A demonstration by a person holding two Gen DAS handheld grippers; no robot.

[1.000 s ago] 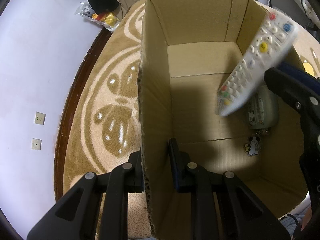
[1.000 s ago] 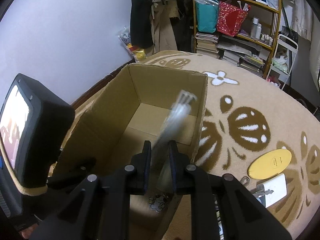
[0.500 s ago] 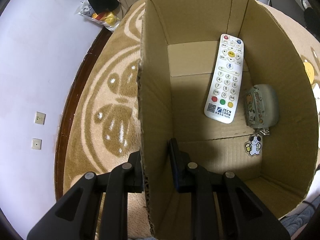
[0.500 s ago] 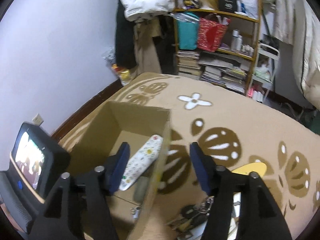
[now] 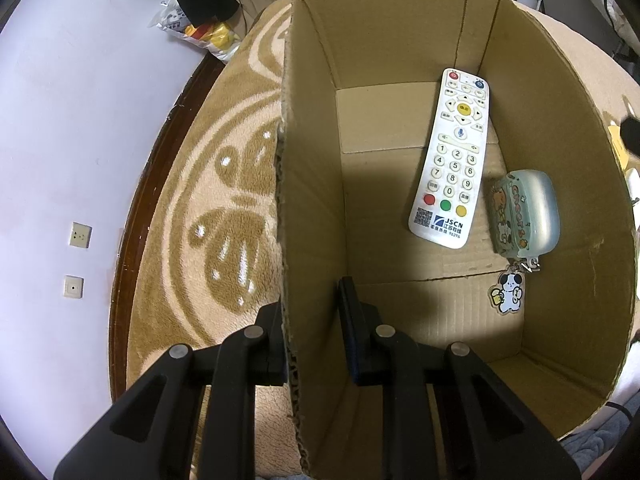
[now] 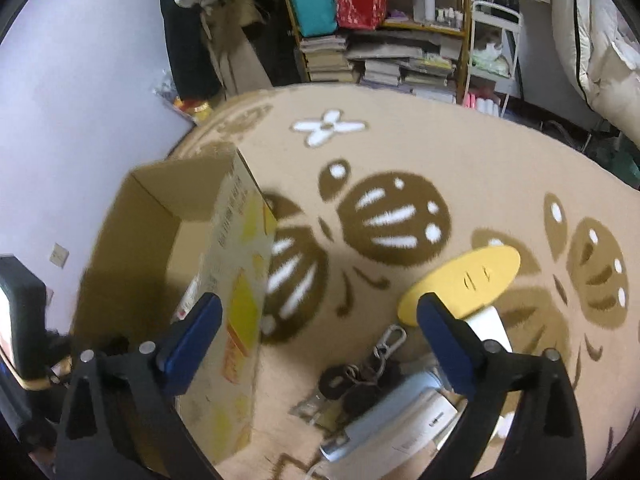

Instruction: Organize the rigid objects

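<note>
Left gripper clamped narrow on the near wall of the cardboard box, steadying it; remote and small case lie inside on the box floor. Right gripper, jaws opening wide with nothing between them, hangs outside the box over the keys and yellow oval on the rug. Step looks like fetching the next item: descend, straddle one, close.

remote — "JSCN", "96296", digits 0–9 | case — "Cheers"
</note>
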